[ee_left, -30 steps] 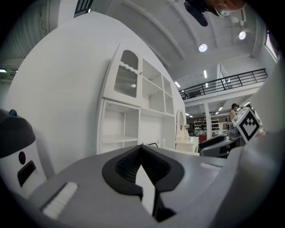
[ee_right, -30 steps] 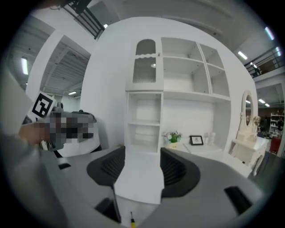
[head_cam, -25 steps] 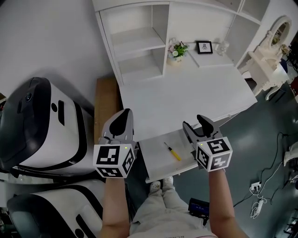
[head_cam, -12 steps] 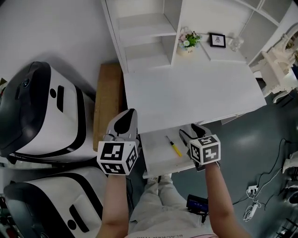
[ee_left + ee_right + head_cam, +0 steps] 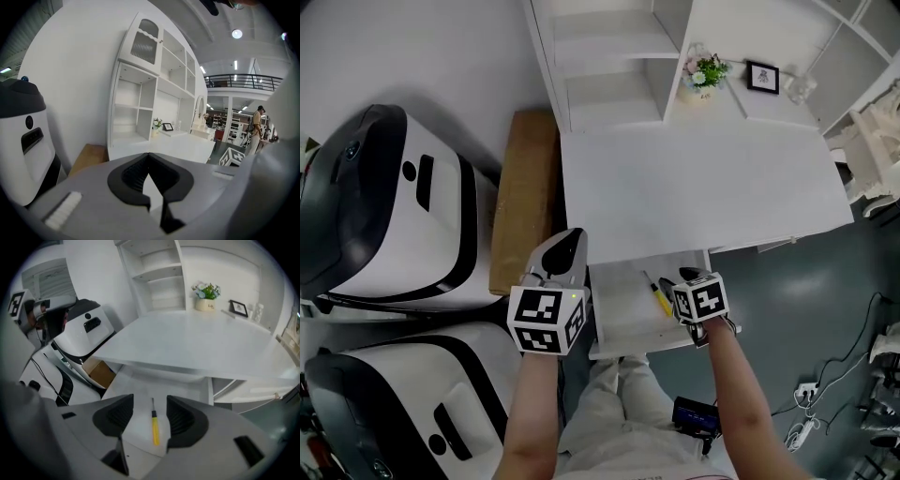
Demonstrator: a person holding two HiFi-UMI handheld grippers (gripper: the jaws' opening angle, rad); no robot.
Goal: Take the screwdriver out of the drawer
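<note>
A screwdriver [image 5: 657, 296] with a yellow handle lies in the open white drawer [image 5: 619, 330] under the desk top. In the right gripper view the screwdriver [image 5: 155, 426] lies lengthwise between my two jaws, shaft pointing away from me. My right gripper [image 5: 672, 287] is low over the drawer and open, with a jaw on each side of the tool and no contact that I can see. My left gripper [image 5: 570, 238] hangs left of the drawer, at the desk's front corner. Its jaws meet at the tips with nothing held [image 5: 149, 157].
The white desk top [image 5: 703, 187] carries a potted plant [image 5: 705, 73] and a small picture frame [image 5: 763, 77] at the back. A shelf unit [image 5: 609, 56] rises behind. A wooden box [image 5: 525, 197] and two white-and-black machines [image 5: 384, 216] stand at the left. Cables lie on the floor [image 5: 811, 412].
My right gripper has moved left and down into the drawer until its jaws flank the screwdriver. The left gripper has stayed in about the same place.
</note>
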